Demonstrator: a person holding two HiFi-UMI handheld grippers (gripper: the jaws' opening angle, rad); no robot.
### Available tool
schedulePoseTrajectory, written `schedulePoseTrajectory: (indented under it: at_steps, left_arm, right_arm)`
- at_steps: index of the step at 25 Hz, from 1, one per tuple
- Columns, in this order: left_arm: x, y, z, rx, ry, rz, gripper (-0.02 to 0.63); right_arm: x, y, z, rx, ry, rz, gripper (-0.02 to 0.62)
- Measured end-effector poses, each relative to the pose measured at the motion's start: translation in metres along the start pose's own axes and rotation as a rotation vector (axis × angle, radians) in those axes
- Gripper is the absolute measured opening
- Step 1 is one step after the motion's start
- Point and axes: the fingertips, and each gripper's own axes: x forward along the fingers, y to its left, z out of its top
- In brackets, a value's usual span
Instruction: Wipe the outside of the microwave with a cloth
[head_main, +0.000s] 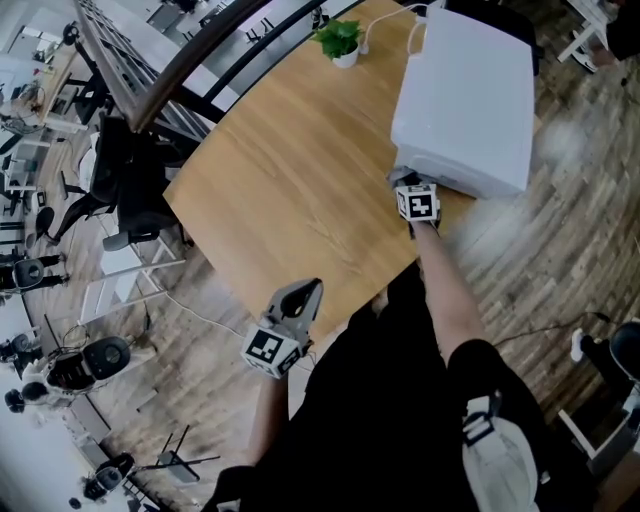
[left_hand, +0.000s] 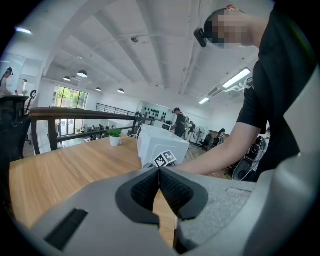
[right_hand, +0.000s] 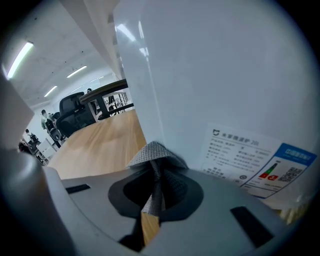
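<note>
- Right gripper (right_hand: 157, 172): fingers clamped on a grey cloth (right_hand: 156, 154). Its fold pokes past the fingertips and touches the microwave (right_hand: 215, 75) wall just ahead.
- Left gripper (left_hand: 159, 176): fingers pressed together, empty, with the table (left_hand: 60, 170) beyond the fingertips.
- Risk, as we judge it: little cloth shows past the fingers, so hard pressing could scrape them on the casing or catch the label (right_hand: 250, 155).

Open office: swivel chair (head_main: 122, 178), wooden table (head_main: 290, 180), strip lights (left_hand: 237, 78).
</note>
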Motion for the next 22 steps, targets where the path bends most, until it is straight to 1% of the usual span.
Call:
schedulePoseTrajectory:
  at_steps: [4,8,12,19,22]
  left_arm:
    - [-0.005,0.0,-0.002,-0.005,0.005,0.012,0.003]
    - [-0.005,-0.001,-0.001,-0.003,0.002,0.007,0.003]
    - [-0.005,-0.002,-0.002,0.0,-0.004,-0.002,0.003]
    - [-0.004,-0.01,0.005,0.037,-0.059,-0.05,0.003]
    - [-0.004,-0.016,0.01,0.037,-0.076,-0.071,0.003]
  right_arm:
    - [0.003,0.009,0.003,-0.023,-0.003,0.009,0.021]
    - [0.0,0.013,0.006,-0.032,-0.015,0.028,0.021]
    - [-0.006,0.017,0.0,-0.041,-0.01,0.046,0.021]
    - [-0.035,0.022,-0.017,-0.063,0.008,0.044,0.021]
    - [-0.052,0.024,-0.016,-0.091,-0.016,0.041,0.021]
